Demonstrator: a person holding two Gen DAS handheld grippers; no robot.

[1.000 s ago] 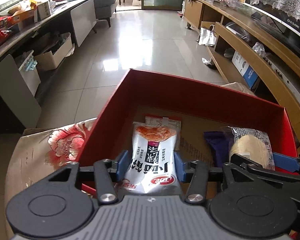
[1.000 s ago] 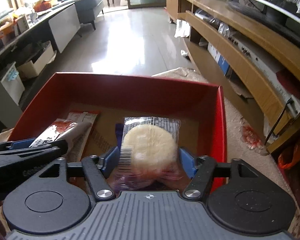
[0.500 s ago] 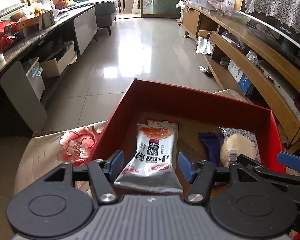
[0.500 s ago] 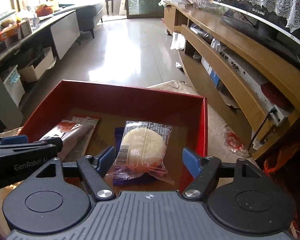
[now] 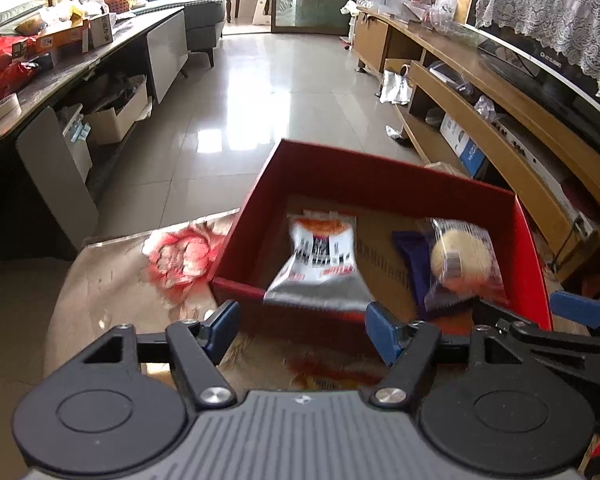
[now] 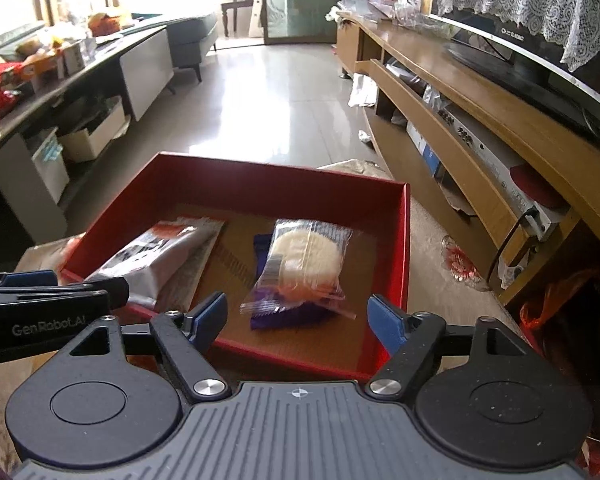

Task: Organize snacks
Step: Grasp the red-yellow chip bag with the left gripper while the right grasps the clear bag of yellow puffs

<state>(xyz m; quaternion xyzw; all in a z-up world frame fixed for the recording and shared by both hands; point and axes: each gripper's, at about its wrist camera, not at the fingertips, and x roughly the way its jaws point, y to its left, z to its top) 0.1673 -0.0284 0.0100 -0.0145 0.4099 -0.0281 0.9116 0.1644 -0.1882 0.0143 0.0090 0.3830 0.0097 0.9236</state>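
A red box (image 5: pixel 380 178) (image 6: pixel 260 178) stands on a floral cloth. Inside, a silver and white snack packet (image 5: pixel 320 264) (image 6: pixel 156 258) leans on the box's near left wall. A clear-wrapped round rice cracker (image 5: pixel 462 258) (image 6: pixel 306 262) lies on a purple packet (image 5: pixel 414 264) (image 6: pixel 288 318) at the right. My left gripper (image 5: pixel 302 330) is open and empty, just in front of the box. My right gripper (image 6: pixel 298 318) is open and empty, near the box's front edge.
The floral cloth (image 5: pixel 140 280) covers the table left of the box. A wooden TV stand (image 6: pixel 480 128) with a TV runs along the right. A dark counter (image 5: pixel 60 76) with boxes and snacks runs along the left. Tiled floor lies beyond.
Both grippers opened and let go of their snacks, the left the silver packet, the right the rice cracker. Both drew back and up from the box; the snacks now lie inside.
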